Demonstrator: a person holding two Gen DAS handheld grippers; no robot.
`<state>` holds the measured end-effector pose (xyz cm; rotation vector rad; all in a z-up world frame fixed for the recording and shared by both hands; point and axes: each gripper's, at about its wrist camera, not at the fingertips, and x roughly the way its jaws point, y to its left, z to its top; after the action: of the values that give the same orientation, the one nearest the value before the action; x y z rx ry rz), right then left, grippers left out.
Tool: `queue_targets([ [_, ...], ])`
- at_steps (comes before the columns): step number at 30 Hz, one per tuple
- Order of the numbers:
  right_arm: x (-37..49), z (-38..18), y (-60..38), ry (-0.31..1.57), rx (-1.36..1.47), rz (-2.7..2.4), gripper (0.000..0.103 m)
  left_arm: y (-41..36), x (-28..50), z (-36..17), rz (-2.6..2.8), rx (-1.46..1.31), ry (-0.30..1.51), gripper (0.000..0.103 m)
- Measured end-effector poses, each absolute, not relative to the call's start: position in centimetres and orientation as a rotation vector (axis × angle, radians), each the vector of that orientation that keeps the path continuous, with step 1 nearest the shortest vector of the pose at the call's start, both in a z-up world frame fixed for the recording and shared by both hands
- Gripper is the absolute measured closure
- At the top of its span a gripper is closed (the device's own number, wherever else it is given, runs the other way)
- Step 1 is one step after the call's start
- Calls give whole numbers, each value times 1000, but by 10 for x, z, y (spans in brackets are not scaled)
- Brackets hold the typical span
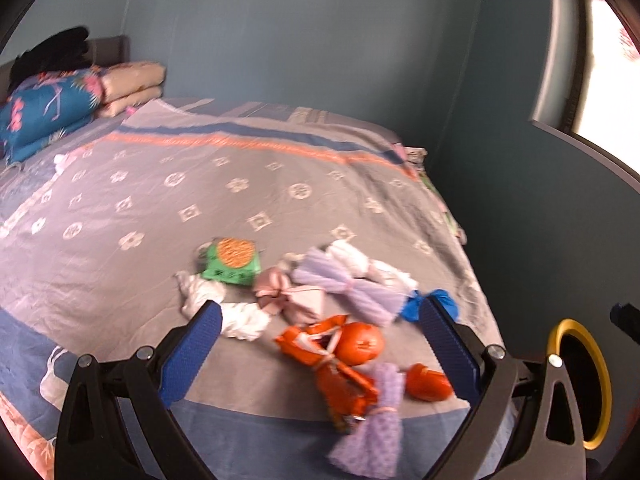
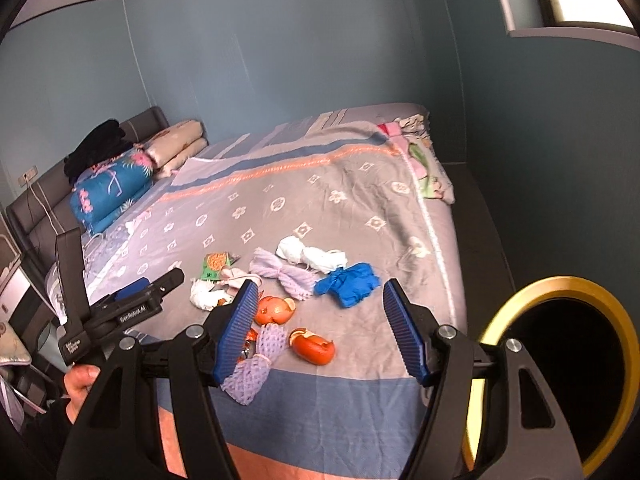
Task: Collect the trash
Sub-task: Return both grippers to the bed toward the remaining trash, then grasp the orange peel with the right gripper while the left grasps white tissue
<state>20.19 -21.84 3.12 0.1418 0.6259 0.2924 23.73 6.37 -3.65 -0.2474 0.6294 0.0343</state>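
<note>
Trash lies on the bed near its foot: orange peel pieces, an orange wrapper, purple foam nets, a green snack packet, white and pink tissues, and a blue glove. My left gripper is open and empty above the peel; it also shows at the left of the right wrist view. My right gripper is open and empty, over the peel and the bed's foot.
A black bin with a yellow rim stands right of the bed's foot. Folded quilts and pillows are stacked at the headboard. A blue-grey wall and a window sill lie to the right.
</note>
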Motion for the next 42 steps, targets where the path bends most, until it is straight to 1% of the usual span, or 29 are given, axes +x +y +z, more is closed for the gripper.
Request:
queue_targets([
  [6, 225, 5, -195, 668, 108, 321, 40, 100, 253, -60, 104, -294, 658, 8],
  [15, 261, -53, -155, 774, 18, 340, 40, 138, 277, -101, 180, -328, 715, 8],
  [22, 282, -94, -139, 874, -38, 320, 40, 156, 295, -130, 209, -351, 761, 8],
  [30, 299, -122, -145, 973, -20, 286, 40, 165, 315, -153, 230, -365, 805, 8],
  [33, 301, -129, -146, 1002, -12, 281, 42, 163, 321, -158, 217, -369, 815, 11],
  [35, 300, -133, -143, 1014, -28, 283, 46, 162, 323, -161, 202, -379, 822, 21],
  [36, 299, -136, -140, 1020, -45, 286, 48, 159, 325, -163, 192, -376, 830, 24],
  [38, 299, -139, -136, 1028, -68, 295, 50, 156, 326, -165, 181, -372, 838, 36],
  [39, 299, -140, -134, 1031, -72, 301, 52, 153, 326, -166, 178, -368, 842, 40],
  [41, 300, -141, -131, 1031, -80, 311, 56, 151, 327, -166, 160, -371, 846, 60],
  [42, 300, -142, -130, 1029, -82, 316, 57, 151, 326, -166, 154, -377, 847, 62],
])
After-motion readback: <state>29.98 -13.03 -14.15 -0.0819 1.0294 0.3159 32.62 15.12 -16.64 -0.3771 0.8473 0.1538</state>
